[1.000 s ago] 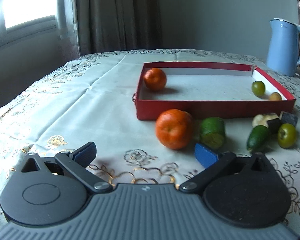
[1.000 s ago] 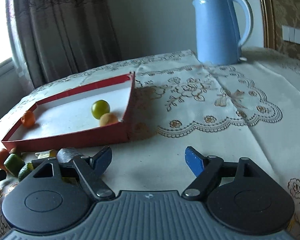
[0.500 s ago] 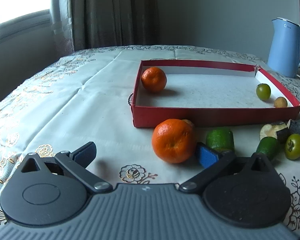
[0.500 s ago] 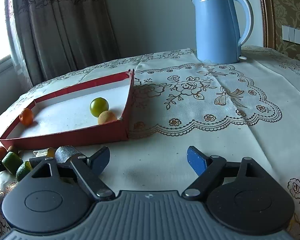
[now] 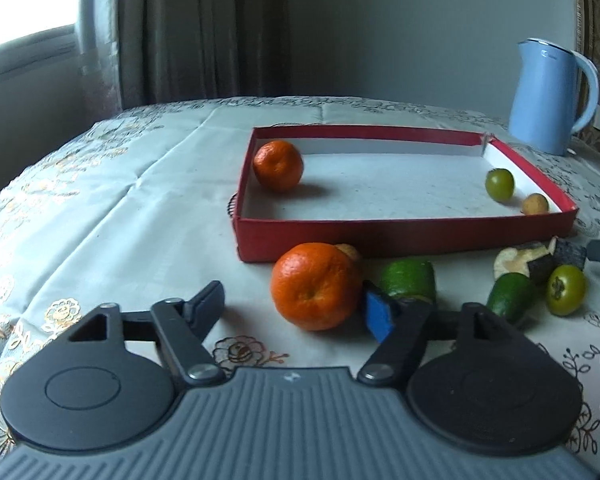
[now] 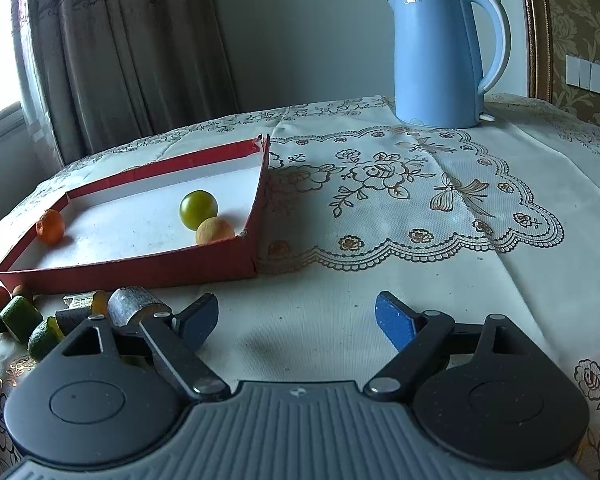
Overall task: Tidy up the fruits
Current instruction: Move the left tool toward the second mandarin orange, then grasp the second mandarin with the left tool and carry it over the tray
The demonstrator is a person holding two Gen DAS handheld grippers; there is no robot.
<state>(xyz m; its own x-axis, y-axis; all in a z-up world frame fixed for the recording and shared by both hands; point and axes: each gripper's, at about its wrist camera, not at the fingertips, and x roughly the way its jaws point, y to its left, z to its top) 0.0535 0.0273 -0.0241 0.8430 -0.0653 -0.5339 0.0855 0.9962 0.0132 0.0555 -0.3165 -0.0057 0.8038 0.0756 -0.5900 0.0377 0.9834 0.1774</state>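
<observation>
1. Flanking the loose orange (image 5: 316, 286), the left claw (image 5: 294, 310) gapes, gripping nothing; the right claw (image 6: 296, 320) is spread over bare counter (image 6: 420, 264).
2. Green pieces (image 5: 408, 282) wait outside (unsorted).
3. Beyond, the red tray (image 5: 400, 234) holds three fruits.

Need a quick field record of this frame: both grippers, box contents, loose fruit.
left gripper: open, jaws either side of the loose orange
right gripper: open, over bare tablecloth
red box: orange, green fruit, small tan fruit
outside box: green cut pieces, small green fruit
kettle: upright, far side of the table
</observation>
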